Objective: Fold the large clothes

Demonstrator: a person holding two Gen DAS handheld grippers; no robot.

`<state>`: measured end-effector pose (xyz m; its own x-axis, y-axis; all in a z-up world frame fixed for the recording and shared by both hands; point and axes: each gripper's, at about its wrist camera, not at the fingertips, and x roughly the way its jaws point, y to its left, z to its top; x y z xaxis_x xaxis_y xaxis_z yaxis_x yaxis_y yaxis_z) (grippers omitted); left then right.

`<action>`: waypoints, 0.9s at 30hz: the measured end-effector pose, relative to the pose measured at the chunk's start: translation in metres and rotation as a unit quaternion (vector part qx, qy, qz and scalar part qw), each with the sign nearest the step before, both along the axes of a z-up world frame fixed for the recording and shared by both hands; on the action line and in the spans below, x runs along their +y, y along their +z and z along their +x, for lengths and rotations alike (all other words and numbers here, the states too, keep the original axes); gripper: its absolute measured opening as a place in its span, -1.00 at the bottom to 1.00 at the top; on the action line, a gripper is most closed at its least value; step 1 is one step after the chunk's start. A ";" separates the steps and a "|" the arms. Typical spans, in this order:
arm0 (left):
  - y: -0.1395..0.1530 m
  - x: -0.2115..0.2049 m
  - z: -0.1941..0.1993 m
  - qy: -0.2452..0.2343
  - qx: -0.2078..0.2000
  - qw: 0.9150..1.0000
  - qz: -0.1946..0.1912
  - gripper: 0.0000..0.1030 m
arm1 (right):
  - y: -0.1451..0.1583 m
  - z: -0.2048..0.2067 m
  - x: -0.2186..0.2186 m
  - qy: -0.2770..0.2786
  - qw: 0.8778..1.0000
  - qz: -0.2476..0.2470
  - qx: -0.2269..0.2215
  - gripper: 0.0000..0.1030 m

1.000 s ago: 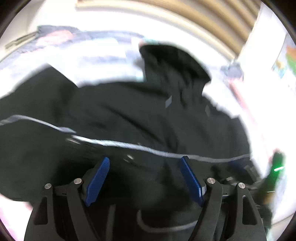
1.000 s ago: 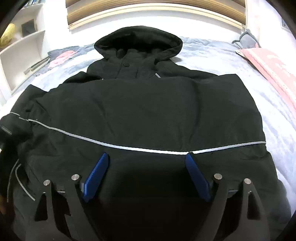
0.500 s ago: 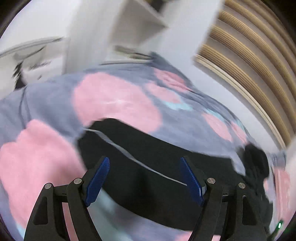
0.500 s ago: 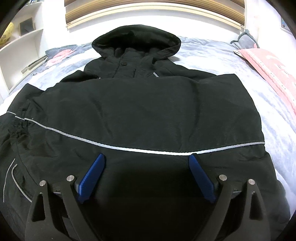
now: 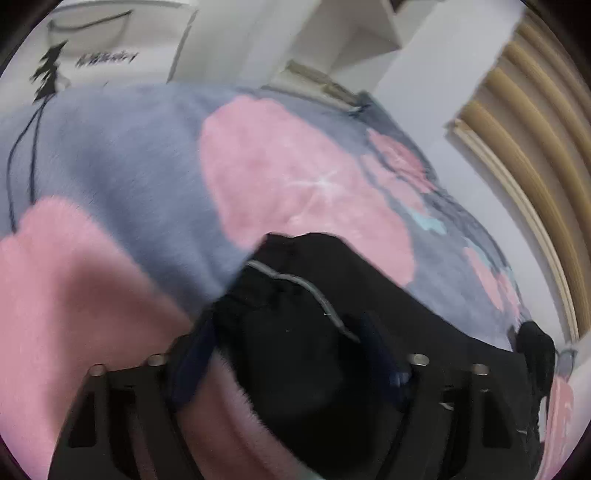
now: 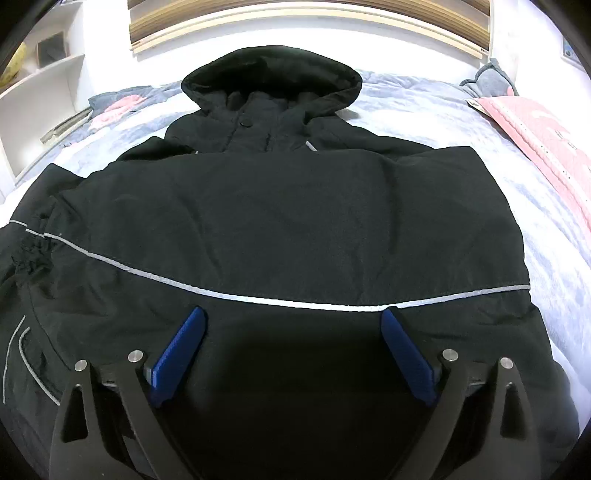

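The black hooded jacket (image 6: pixel 288 221) is lying spread across the middle of the bed, hood (image 6: pixel 271 79) pointing toward the headboard edge, and a grey reflective stripe (image 6: pixel 295 301) is running across the body. The right gripper (image 6: pixel 291 347) is hovering over the hem end with its blue pads (image 6: pixel 179 356) spread wide and nothing between them. Over on the bed's left side, the left gripper (image 5: pixel 291 365) is sitting right at the sleeve end (image 5: pixel 288 295); the picture is blurring badly, and dark cloth is lying between the fingers, but I cannot tell whether they are spread or pinching it.

My read: the sleeve fold is the step in hand. To do it well, the left gripper is wanting a firm bite on the cuff, then a low, flat carry across the body so the sleeve lands straight along the stripe without bunching. The right one looks well placed to be pinning the hem while that happens. Padded fabric like this is probably springing back, so pressing the crease down should help.

The fleecy blanket (image 5: pixel 110 166), grey-blue with pink patches, is covering the bed. White shelves (image 6: pixel 44 74) are standing beyond the left edge, a slatted wooden headboard (image 6: pixel 306 14) is at the far end, and a pink pillow (image 6: pixel 535 140) is lying along the right edge.
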<state>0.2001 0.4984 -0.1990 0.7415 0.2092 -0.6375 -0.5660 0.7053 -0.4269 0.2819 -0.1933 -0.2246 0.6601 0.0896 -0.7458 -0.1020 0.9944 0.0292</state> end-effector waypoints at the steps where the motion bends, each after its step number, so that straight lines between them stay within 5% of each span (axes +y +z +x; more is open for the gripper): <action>1: 0.005 -0.005 0.000 -0.003 -0.003 1.000 0.017 -0.17 | 0.000 0.000 0.000 0.000 1.000 0.000 0.000 0.89; 4: 0.028 -0.023 -0.013 -0.004 -0.031 0.997 0.064 -0.45 | 0.000 0.000 0.000 0.000 1.000 -0.001 0.000 0.89; 7: 0.046 -0.028 -0.035 0.035 -0.059 0.994 0.085 -0.48 | 0.000 0.000 0.000 0.000 1.000 -0.001 0.000 0.90; 11: 0.009 0.000 -0.026 0.074 0.022 0.997 0.026 -0.51 | 0.000 0.000 0.000 0.000 1.000 0.000 0.000 0.90; 14: 0.007 -0.002 -0.025 0.067 0.024 0.997 0.029 -0.52 | 0.000 0.000 0.000 0.000 1.000 0.000 0.000 0.90; 20: 0.077 -0.061 -0.040 -0.009 -0.049 0.993 0.107 -0.54 | 0.000 0.000 0.000 0.001 1.000 0.002 -0.001 0.91; 27: 0.163 -0.206 -0.018 -0.160 -0.112 0.962 0.189 -0.55 | 0.000 0.000 -0.001 0.002 1.000 0.006 -0.002 0.91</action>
